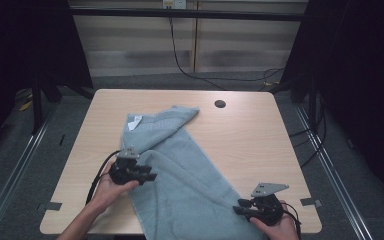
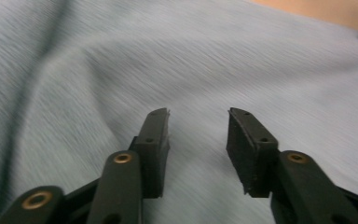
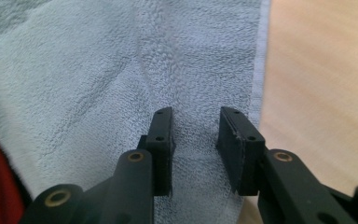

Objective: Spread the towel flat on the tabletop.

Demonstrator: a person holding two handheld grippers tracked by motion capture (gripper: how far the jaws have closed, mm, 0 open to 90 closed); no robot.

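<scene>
Towel [image 1: 180, 165] lies diagonally toward the surface [image 1: 245, 135] front edge; left gripper [image 1: 152, 176] and right gripper [image 1: 236, 209] jaws released, grasping nothing.

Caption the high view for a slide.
Two hand-held tools, left and right, open at opposite edges of a grey towel on the table.

Towel [image 1: 180, 165] sprawls across the table's [image 1: 250, 135] middle; your 2 open passes are bare wood right and far left.
</scene>
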